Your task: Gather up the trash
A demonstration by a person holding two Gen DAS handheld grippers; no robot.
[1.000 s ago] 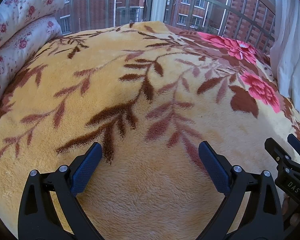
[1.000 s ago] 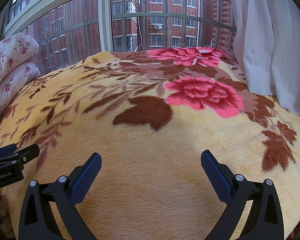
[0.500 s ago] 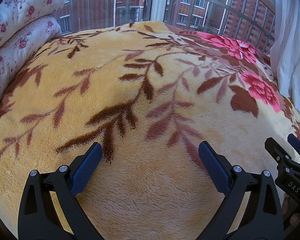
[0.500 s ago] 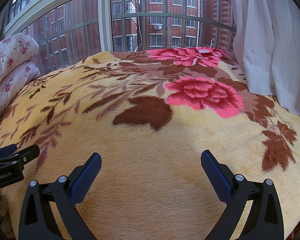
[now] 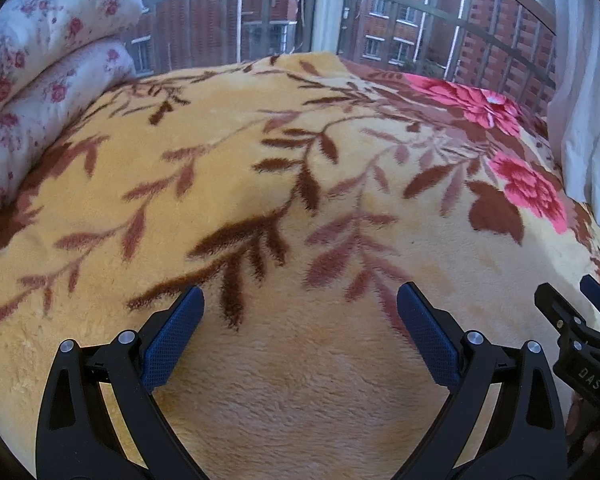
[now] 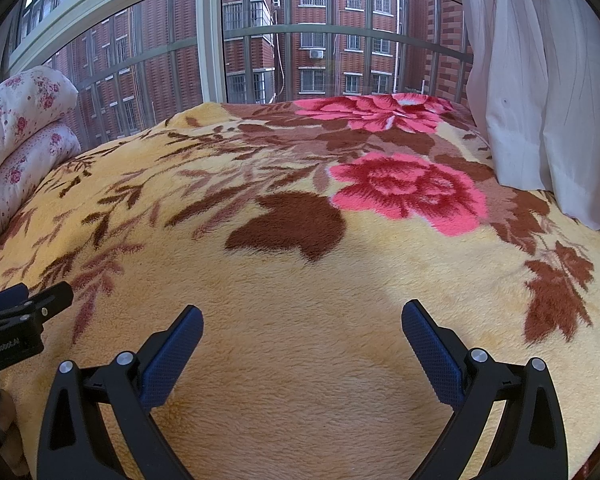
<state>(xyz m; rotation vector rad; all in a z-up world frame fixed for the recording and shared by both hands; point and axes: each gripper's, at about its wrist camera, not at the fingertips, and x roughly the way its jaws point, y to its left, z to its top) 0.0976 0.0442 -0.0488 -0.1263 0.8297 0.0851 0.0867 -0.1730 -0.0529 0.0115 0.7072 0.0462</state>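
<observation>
We hold our left gripper and right gripper low over the bed's blanket, both spread wide and empty. We see no trash and no bin in either view; folded quilts lie at ten o'clock, a curtain at two. That fits either trash already gathered or trash lying out of view.

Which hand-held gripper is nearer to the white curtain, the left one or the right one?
The right hand-held gripper. The white curtain hangs on its outer side, beyond the pink flowers. The left hand-held gripper is further away, with the right one between it and the curtain.
</observation>
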